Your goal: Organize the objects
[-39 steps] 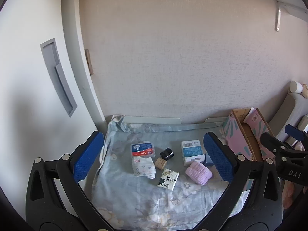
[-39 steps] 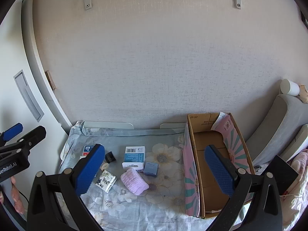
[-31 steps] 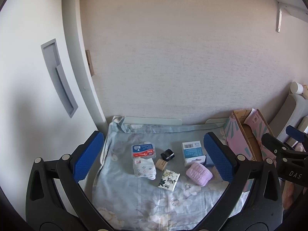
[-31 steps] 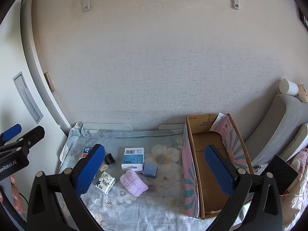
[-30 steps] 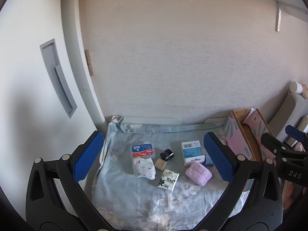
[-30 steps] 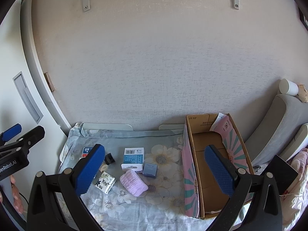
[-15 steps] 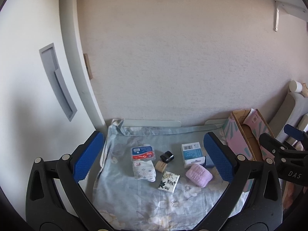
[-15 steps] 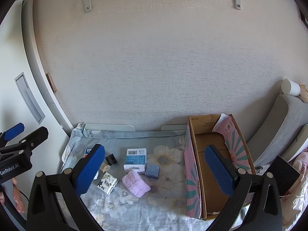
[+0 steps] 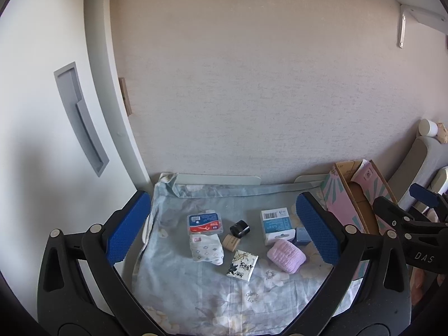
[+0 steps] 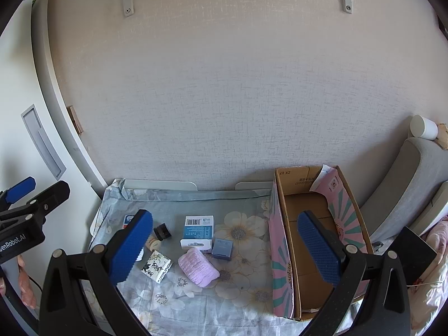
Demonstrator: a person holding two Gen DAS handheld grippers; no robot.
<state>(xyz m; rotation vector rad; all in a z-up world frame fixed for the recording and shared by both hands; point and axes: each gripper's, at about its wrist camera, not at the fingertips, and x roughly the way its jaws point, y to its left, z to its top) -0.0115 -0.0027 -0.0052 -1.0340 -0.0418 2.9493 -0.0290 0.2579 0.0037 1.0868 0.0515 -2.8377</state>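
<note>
Both tongs, left (image 9: 224, 233) and right (image 10: 225, 247), hang apart and empty: nothing boxed yet. Next, grip the purple roll (image 10: 198, 270) at centre for the box (image 10: 282, 254).

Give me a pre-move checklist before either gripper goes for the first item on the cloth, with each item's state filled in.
1. Left gripper open, holding nothing: ok.
2. Right gripper open, holding nothing: ok.
3. Cardboard box open on top, floor bare: ok.
4. Lilac knitted roll free to grasp: ok, nothing lies on it, though the white and blue carton sits close behind.
5. Small grey-blue box clear of its neighbours: not ok, it sits right against the carton.
6. Floss pick case separate from the patterned tissue pack: cannot tell, their edges meet or overlap.
</note>
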